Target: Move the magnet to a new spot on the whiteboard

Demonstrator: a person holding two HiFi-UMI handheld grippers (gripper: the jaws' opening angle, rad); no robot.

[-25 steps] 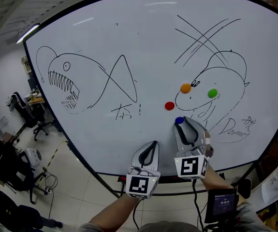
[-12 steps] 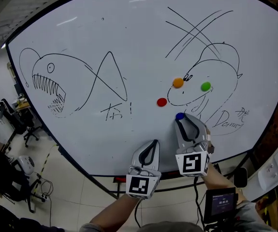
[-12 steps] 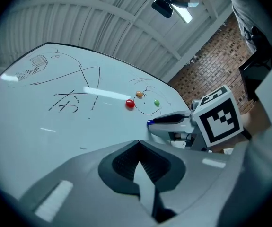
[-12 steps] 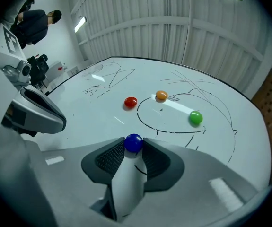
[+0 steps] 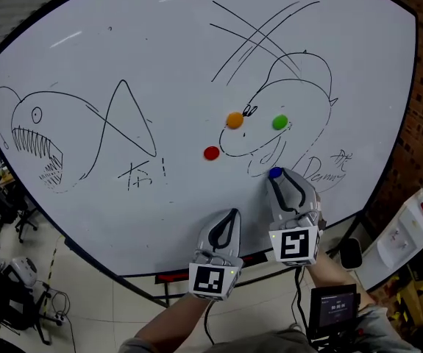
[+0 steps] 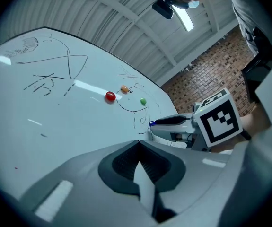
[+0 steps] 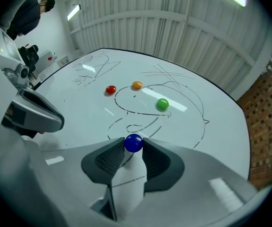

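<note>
- Left gripper view: the left gripper (image 6: 138,149) has its jaws pressed together with nothing in them. It is by the bottom edge of the whiteboard (image 5: 160,204).
- The right gripper (image 7: 133,148) has just been closing its jaws, and they pinch the blue magnet (image 7: 133,143) from both sides.
- The blue magnet is low on the whiteboard, toward its right edge.
- Higher up are the red magnet (image 5: 211,153), the orange magnet (image 5: 234,120) and the green magnet (image 5: 279,123).
</note>
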